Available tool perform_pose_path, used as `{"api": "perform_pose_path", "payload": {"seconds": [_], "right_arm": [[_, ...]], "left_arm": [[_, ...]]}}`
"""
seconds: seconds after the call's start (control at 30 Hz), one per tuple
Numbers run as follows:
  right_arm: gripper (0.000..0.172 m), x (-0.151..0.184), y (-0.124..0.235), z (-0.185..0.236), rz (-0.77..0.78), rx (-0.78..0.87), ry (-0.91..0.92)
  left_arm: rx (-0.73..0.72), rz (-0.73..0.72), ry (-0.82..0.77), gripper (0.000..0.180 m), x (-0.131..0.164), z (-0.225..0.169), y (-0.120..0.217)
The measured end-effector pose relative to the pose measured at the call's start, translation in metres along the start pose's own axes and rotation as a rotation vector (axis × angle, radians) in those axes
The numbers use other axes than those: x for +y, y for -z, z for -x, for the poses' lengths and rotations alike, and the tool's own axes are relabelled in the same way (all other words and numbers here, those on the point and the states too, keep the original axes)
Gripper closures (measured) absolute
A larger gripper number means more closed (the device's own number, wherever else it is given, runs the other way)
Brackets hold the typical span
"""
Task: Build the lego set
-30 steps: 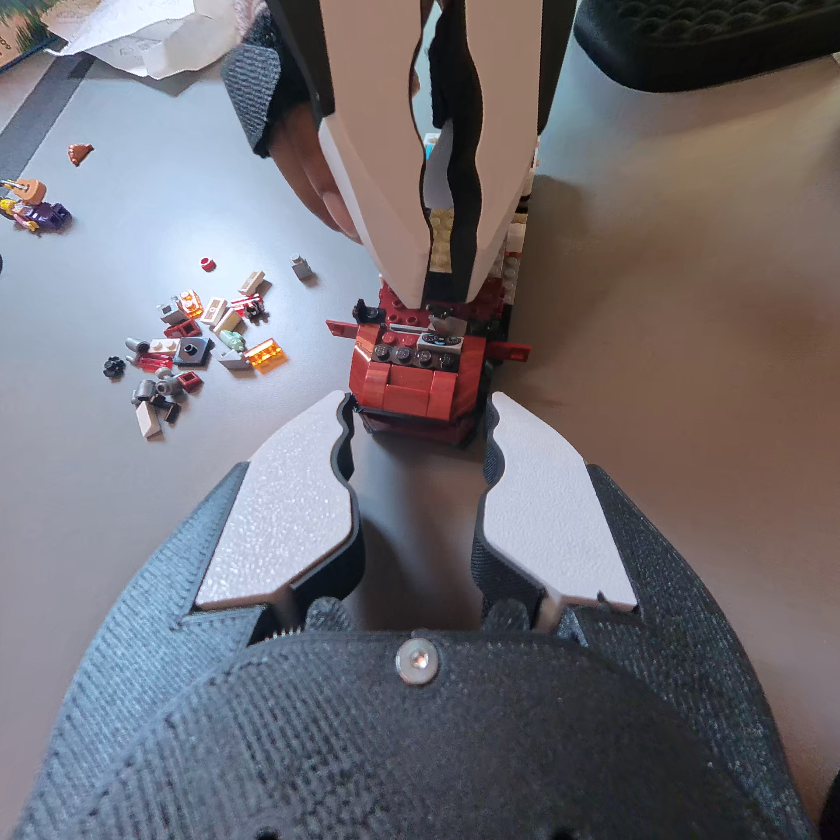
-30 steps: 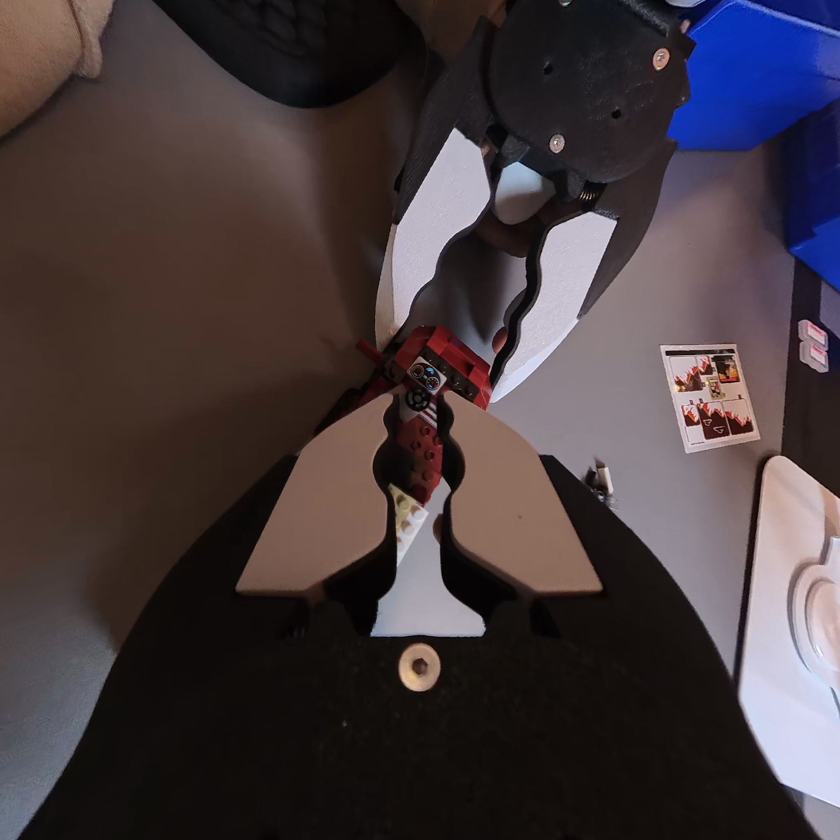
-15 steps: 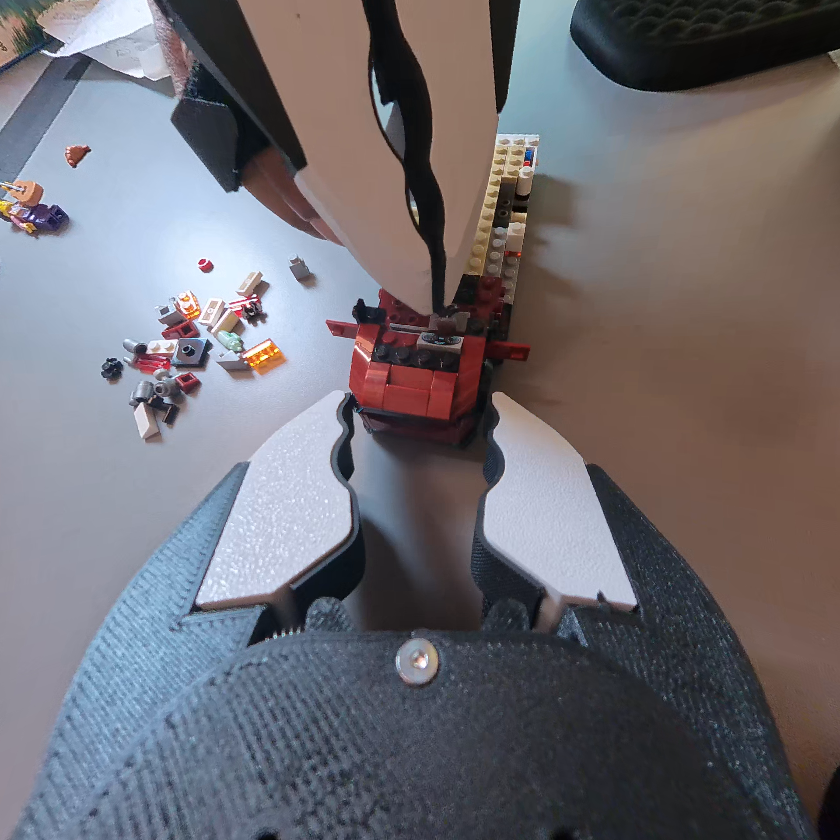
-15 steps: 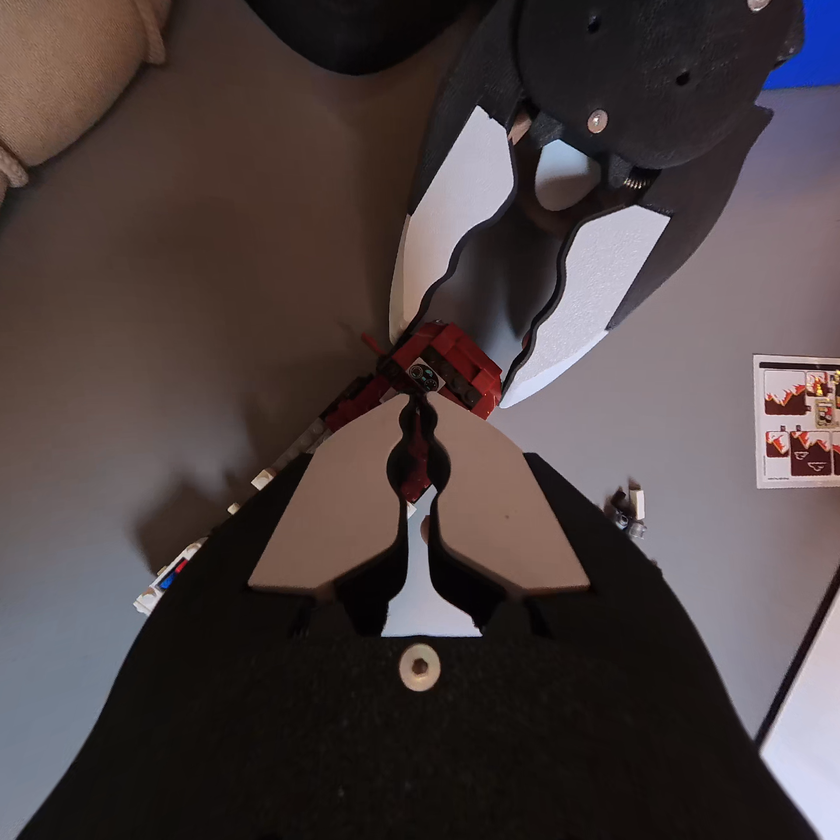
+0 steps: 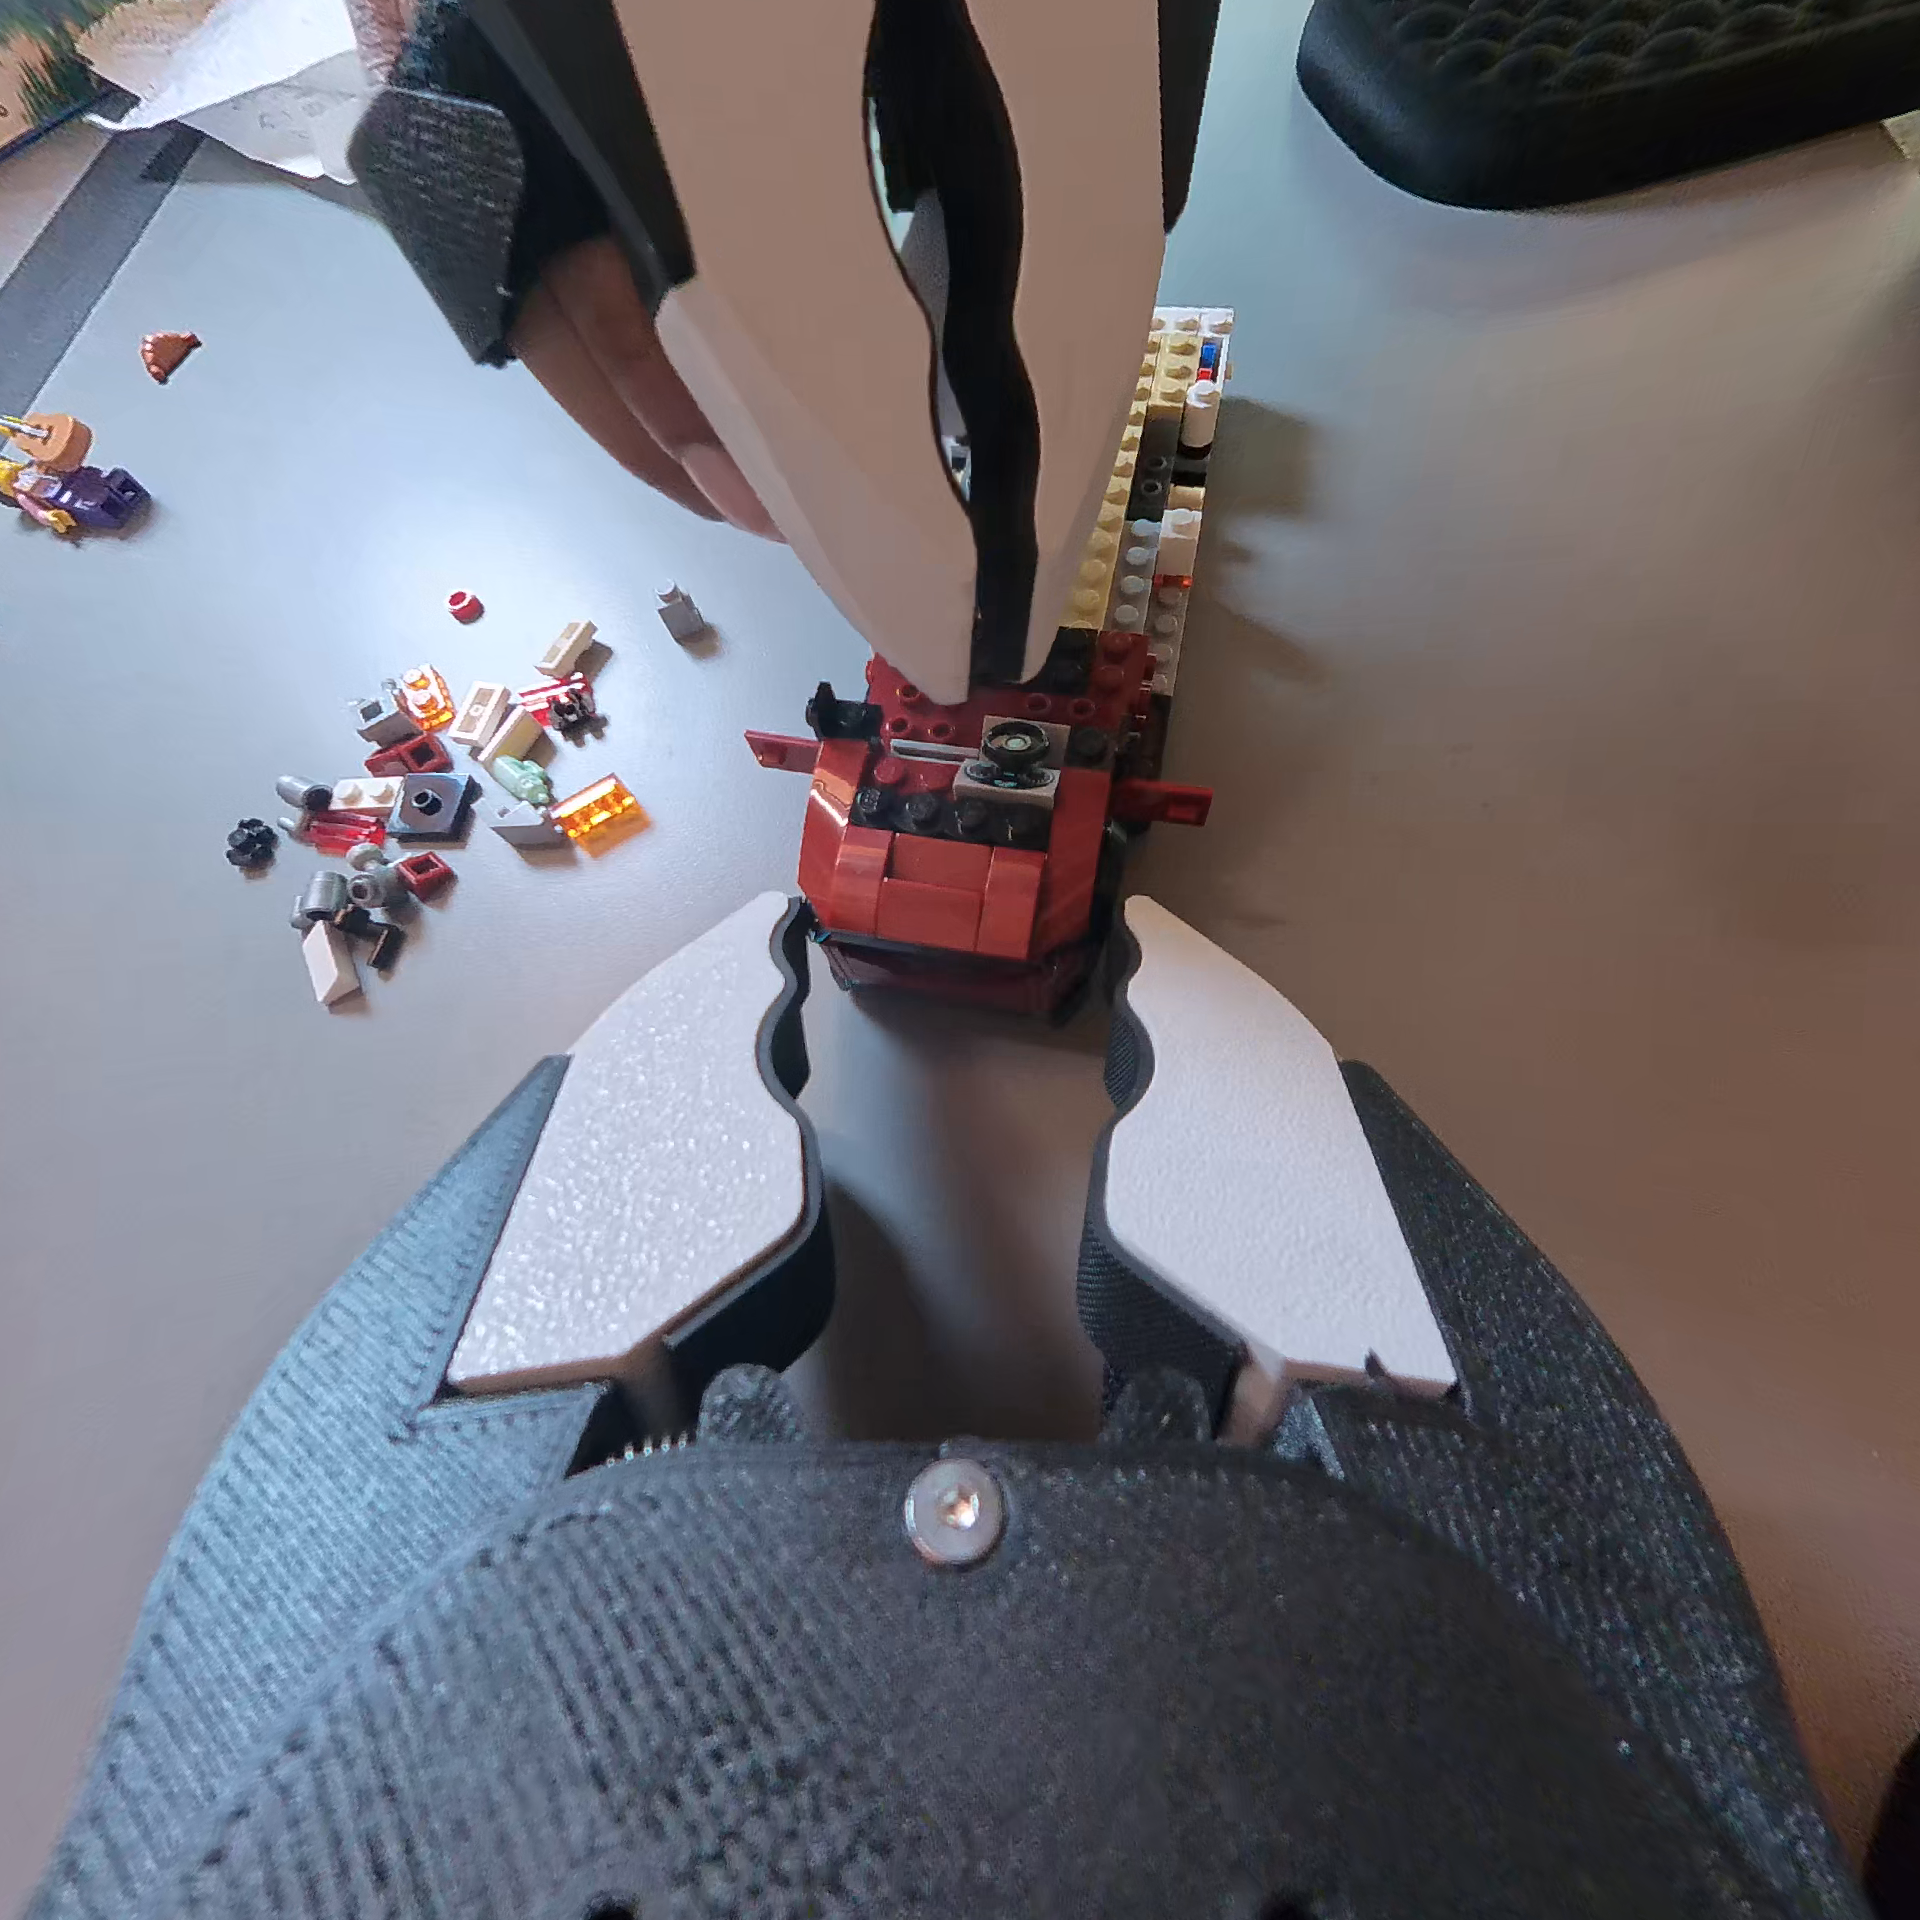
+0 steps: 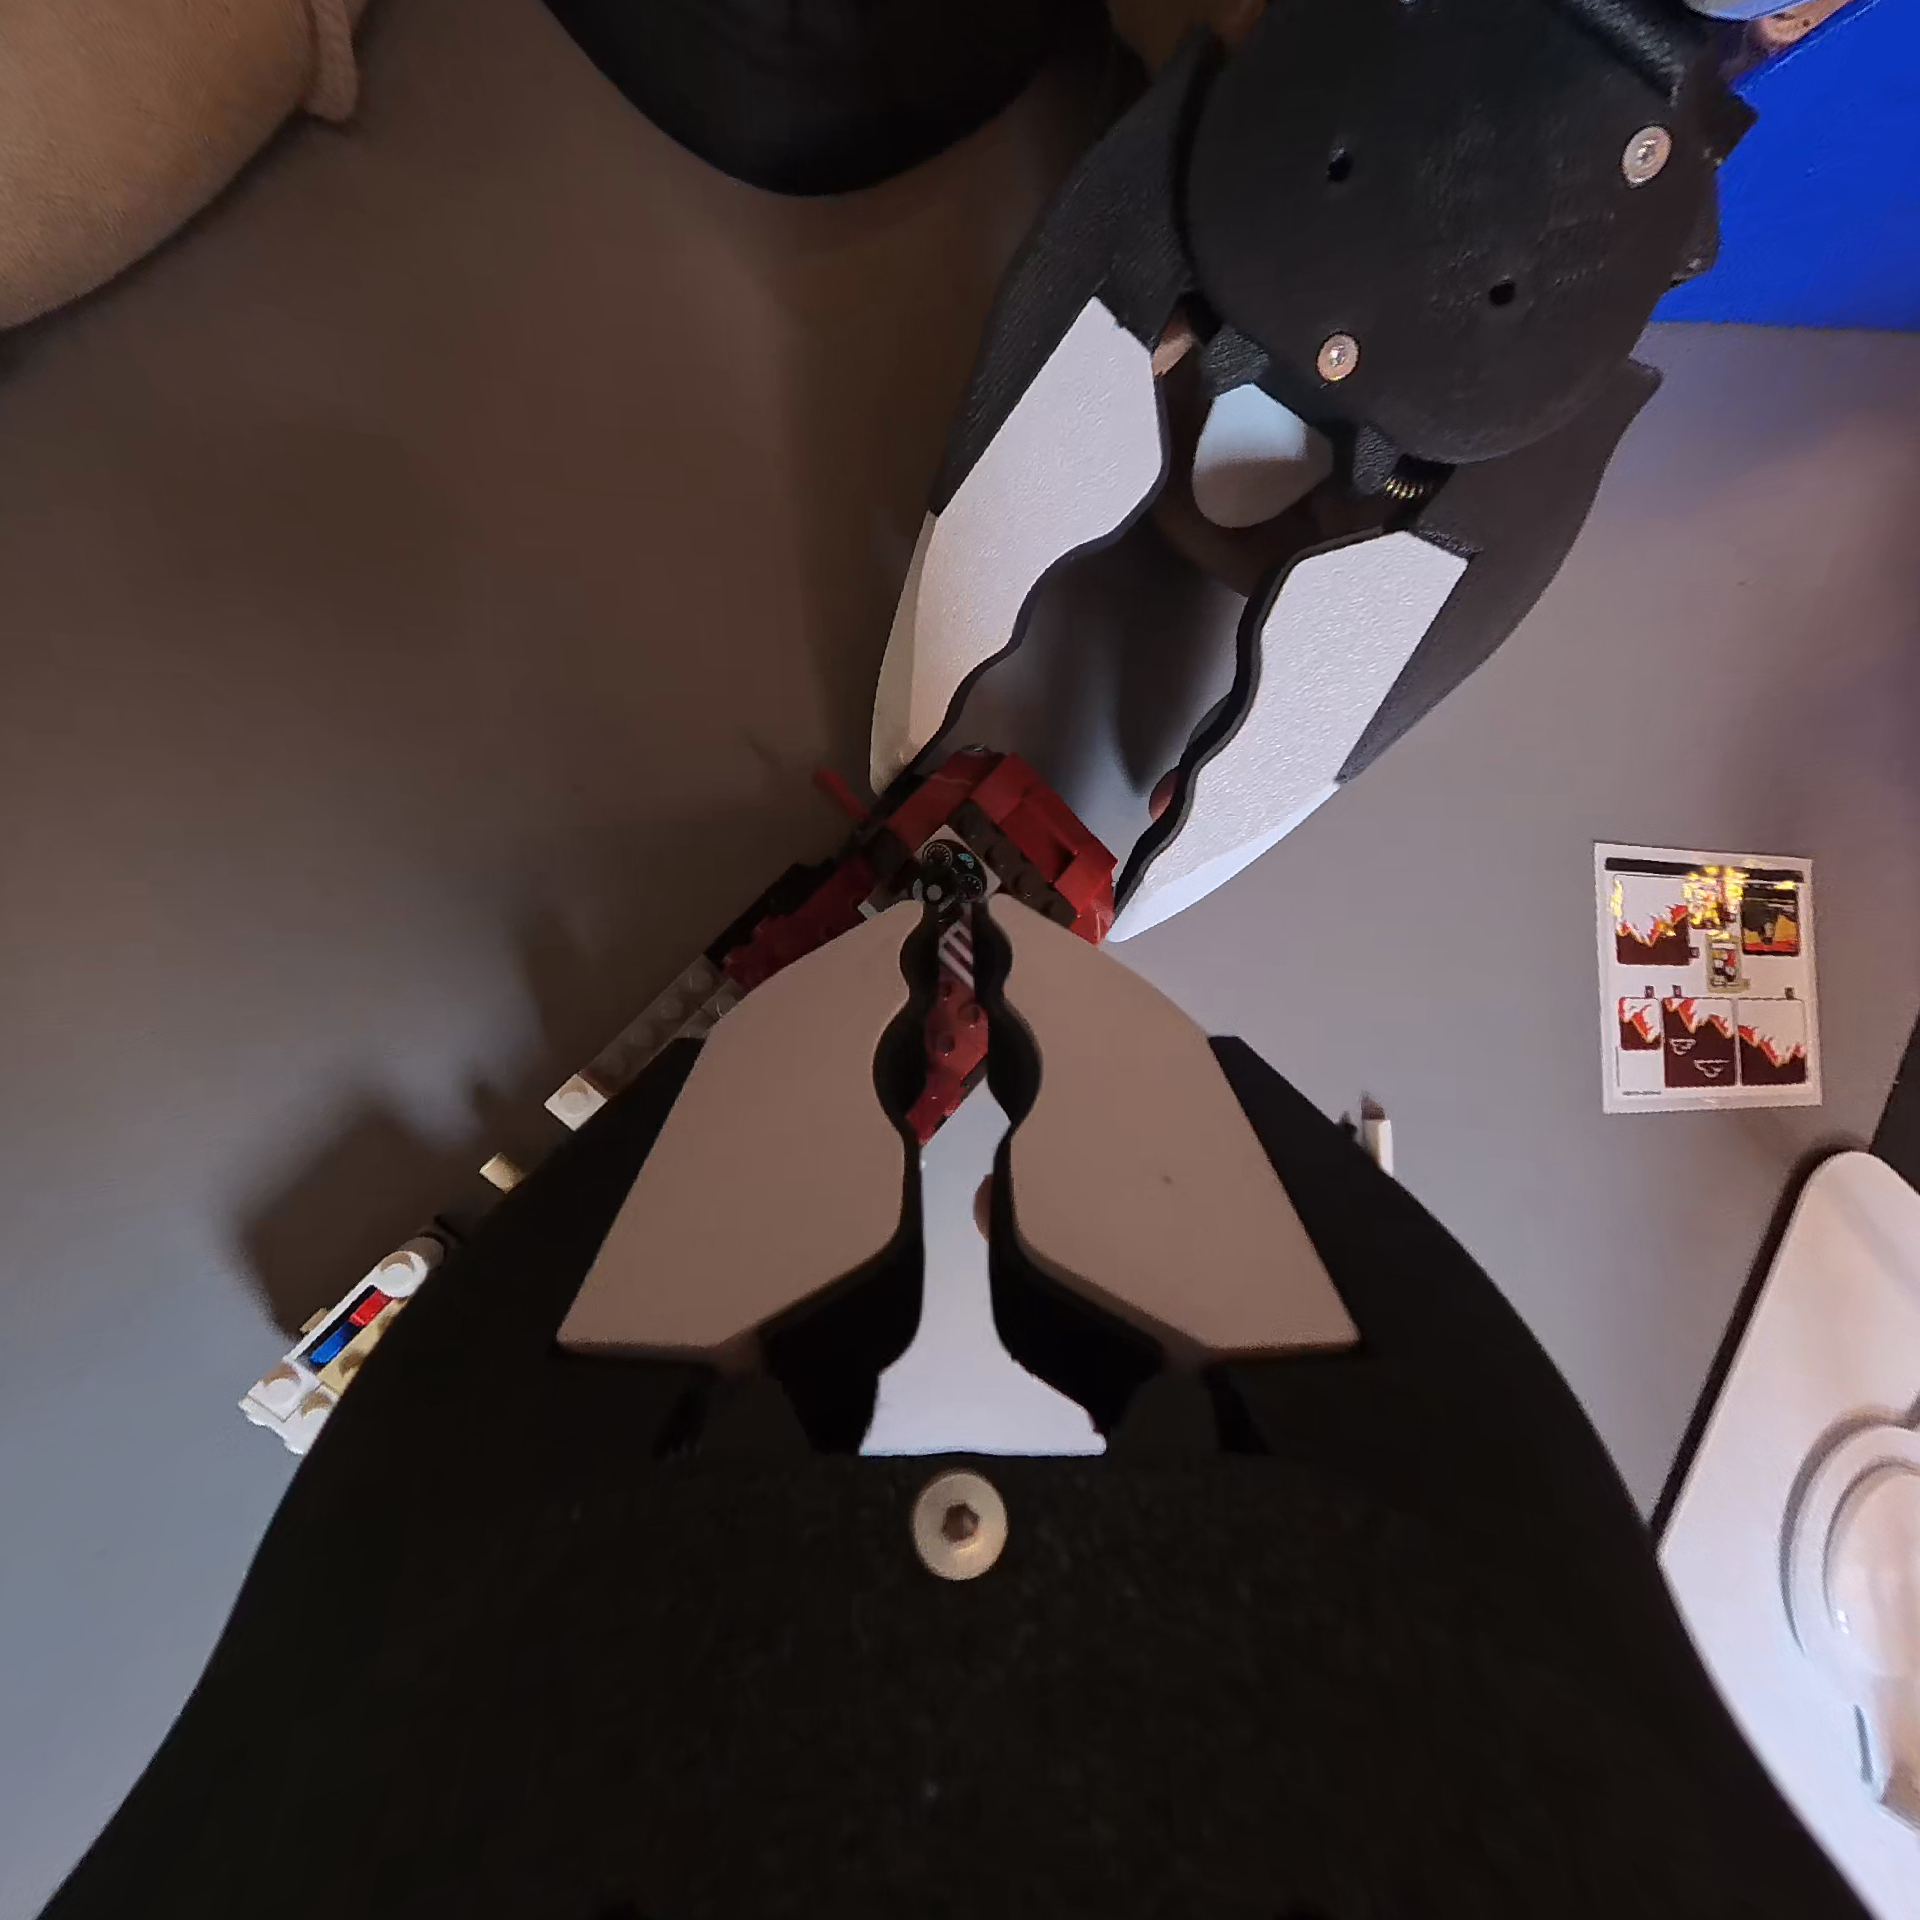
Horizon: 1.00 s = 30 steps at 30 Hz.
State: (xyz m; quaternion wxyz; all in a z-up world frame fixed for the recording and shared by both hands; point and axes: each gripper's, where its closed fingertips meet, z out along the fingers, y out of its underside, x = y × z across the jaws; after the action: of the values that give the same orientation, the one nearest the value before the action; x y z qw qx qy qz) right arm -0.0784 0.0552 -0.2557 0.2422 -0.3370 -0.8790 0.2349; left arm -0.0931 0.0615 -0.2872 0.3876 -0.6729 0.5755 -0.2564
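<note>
A dark red brick model car (image 5: 935, 883) stands on the grey table, with a long tan and white plate section (image 5: 1153, 499) behind it. My left gripper (image 5: 956, 920) is shut on the car's front end, one pad on each side. The right wrist view shows the same hold (image 6: 1003, 847). My right gripper (image 6: 951, 909) hangs over the car from above with its jaws a narrow slit apart and holds nothing. Its tips (image 5: 997, 675) sit on the red studs just behind a small black steering wheel (image 5: 1013, 743). The wheel (image 6: 938, 883) sits on a grey tile on the car.
Several loose small pieces (image 5: 436, 790) lie left of the car, a small purple figure (image 5: 73, 488) farther left. A black mesh pad (image 5: 1610, 94) is at the back right. A sticker sheet (image 6: 1709, 977), a white tray (image 6: 1818, 1507) and a blue box (image 6: 1829, 208) lie beside it. One gripper's finger ends stand about 4 centimetres off the other's.
My right gripper's jaws closed over the steering wheel spot, then parted slightly, and the wheel stays on the car. My left gripper and the car have not moved.
</note>
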Motion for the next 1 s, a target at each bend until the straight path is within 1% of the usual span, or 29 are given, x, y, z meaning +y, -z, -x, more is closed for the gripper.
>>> {"api": "perform_pose_path", "payload": {"seconds": [0.1, 0.77, 0.87, 1.0], "right_arm": [[0.161, -0.001, -0.003, -0.002, 0.014, -0.010, -0.001], [0.161, 0.001, -0.011, 0.005, 0.044, 0.012, 0.037], [0.161, 0.001, -0.007, 0.005, 0.017, 0.061, 0.050], [0.161, -0.003, -0.004, -0.001, -0.064, 0.212, 0.098]], "left_arm": [[-0.001, 0.000, -0.001, 0.125, 0.000, 0.000, 0.000], [0.001, 0.000, -0.004, 0.125, 0.000, -0.001, 0.000], [0.001, 0.000, -0.005, 0.125, 0.000, -0.001, 0.000], [0.001, 0.000, -0.004, 0.125, 0.000, -0.001, 0.000]]}}
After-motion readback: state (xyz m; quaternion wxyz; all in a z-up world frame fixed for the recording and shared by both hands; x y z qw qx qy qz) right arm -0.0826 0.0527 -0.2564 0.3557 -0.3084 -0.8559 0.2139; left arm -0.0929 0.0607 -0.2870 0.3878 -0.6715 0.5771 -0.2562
